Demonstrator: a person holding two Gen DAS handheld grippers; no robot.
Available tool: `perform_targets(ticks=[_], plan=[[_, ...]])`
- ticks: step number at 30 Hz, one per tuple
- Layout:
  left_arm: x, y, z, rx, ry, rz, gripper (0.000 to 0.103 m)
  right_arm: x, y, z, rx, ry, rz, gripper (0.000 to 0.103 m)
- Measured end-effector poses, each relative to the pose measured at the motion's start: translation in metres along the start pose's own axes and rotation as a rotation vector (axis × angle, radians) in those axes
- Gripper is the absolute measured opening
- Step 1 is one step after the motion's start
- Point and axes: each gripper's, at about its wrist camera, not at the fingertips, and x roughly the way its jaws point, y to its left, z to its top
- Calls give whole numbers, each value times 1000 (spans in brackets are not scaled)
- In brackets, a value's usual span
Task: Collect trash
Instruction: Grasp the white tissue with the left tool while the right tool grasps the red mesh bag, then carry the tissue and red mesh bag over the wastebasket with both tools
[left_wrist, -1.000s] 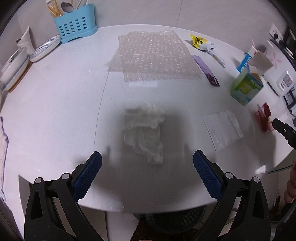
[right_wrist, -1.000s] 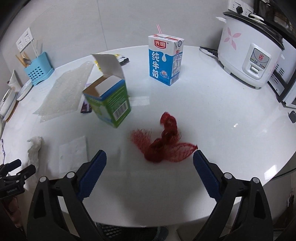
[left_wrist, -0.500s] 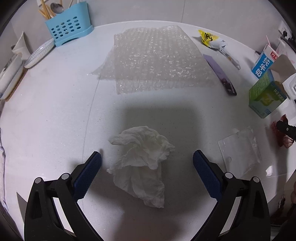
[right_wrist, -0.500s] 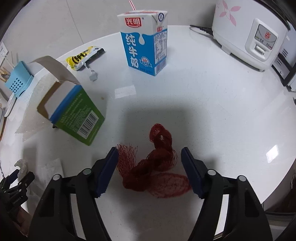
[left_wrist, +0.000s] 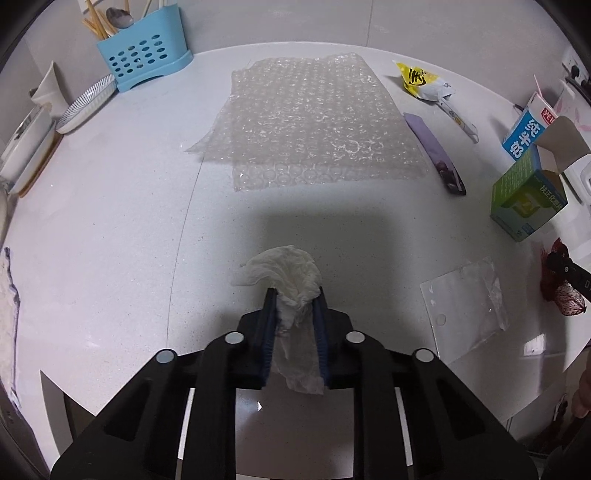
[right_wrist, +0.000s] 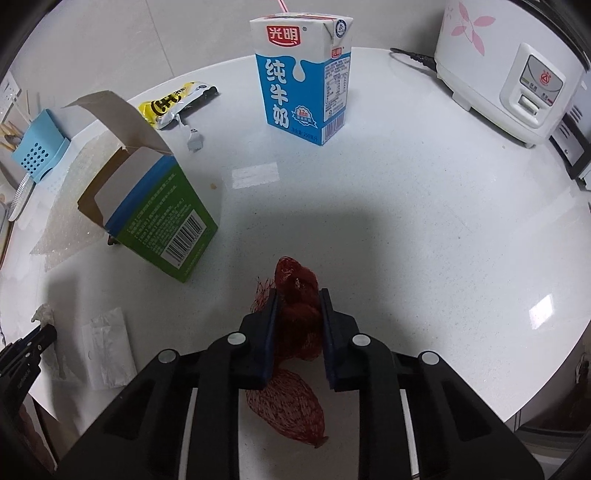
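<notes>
Nearest to us, our left gripper (left_wrist: 294, 295) has just been closing, and its pads now clench the crumpled white tissue (left_wrist: 291, 291): the wad stands between the jaws, its ruffled top poking out past the tips and a loose tail hanging back toward us, so its long axis runs along the fingers. Our right gripper (right_wrist: 298, 295) has likewise just been closing and now pinches the red mesh net (right_wrist: 297, 317) the same way, one bunch gathered between the pads and a slack loop trailing below them. Both pieces sit at the near edge of the white table (right_wrist: 424, 221), each already inside its own jaws, so we judge the coming move to be a plain lift, with the trailing ends the parts most likely to drag. Just beyond, between our two hands, lies a flat clear plastic sheet (left_wrist: 465, 306), about equally near to both. Farther out stands the open green box (right_wrist: 159, 229), tilted, nearer our right hand; the bubble wrap (left_wrist: 314, 122) is spread flat ahead of our left. Farthest stand the milk carton (right_wrist: 303, 81) and the yellow wrapper (right_wrist: 173, 103).
</notes>
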Motion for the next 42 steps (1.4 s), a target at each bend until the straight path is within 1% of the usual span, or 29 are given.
perform_targets(ticks=[5, 13, 21, 28, 33, 36, 38, 42], plan=[[-2, 0, -1, -4, -15, -1, 12, -4, 3, -6, -10, -16, -6, 17], [-11, -6, -8, 18, -32, -16, 9, -19, 4, -15, -19, -50, 15, 17], [-29, -15, -25, 48, -67, -27, 9, -29, 8, -25, -28, -69, 40, 16], [-44, -23, -45, 57, -83, -47, 9, -48, 10, -39, -41, -76, 74, 16], [-58, -29, -62, 62, -104, -58, 9, -63, 13, -58, -53, -91, 117, 16], [-66, -33, -77, 63, -117, -78, 9, -71, 15, -73, -77, -103, 142, 16], [-70, -35, -88, 62, -121, -84, 9, -78, 17, -85, -98, -111, 167, 16], [-76, -39, -116, 59, -112, -94, 9, -89, 22, -115, -157, -122, 189, 16]])
